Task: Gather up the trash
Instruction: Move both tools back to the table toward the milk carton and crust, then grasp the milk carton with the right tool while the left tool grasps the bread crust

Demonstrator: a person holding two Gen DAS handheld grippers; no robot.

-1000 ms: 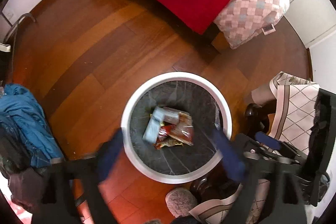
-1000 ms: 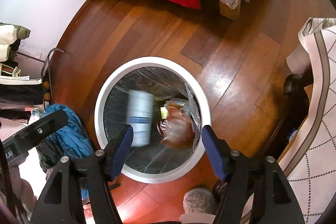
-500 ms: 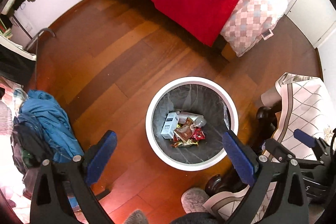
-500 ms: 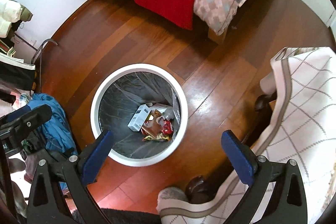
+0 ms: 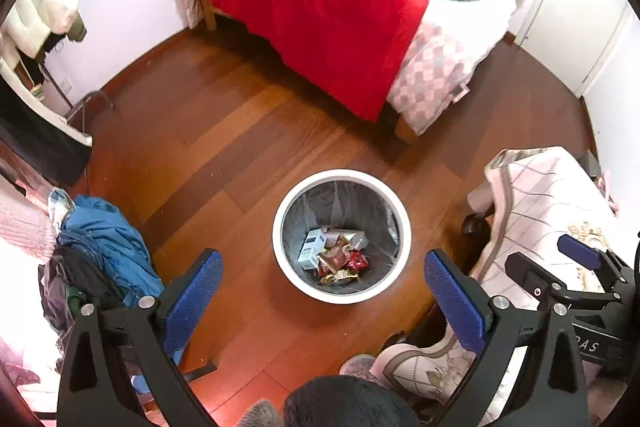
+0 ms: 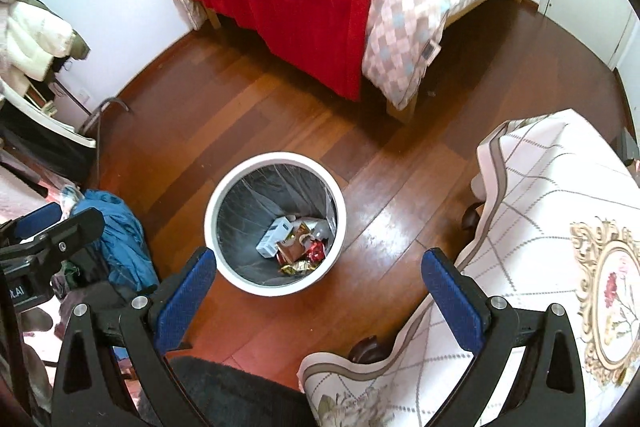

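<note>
A white round trash bin (image 5: 280, 227) with a dark liner stands on the wooden floor; it also shows in the right wrist view (image 6: 212, 227). Inside lie a white box (image 5: 312, 249), a white box (image 6: 274, 237), and red and brown wrappers (image 5: 342, 261). My left gripper (image 5: 324, 293) is open and empty, high above the bin. My right gripper (image 6: 318, 287) is open and empty, also high above it. The right gripper's fingers (image 5: 578, 251) show at the right of the left wrist view.
A bed with a red blanket (image 5: 332, 23) stands at the back. A table with a patterned cloth (image 6: 560, 227) is at the right. A blue jacket pile (image 5: 104, 239) lies left of the bin. A clothes rack (image 6: 36, 39) stands far left.
Both grippers have risen well above the bin. A white box fell from the right gripper into the bin and now lies among the wrappers.
</note>
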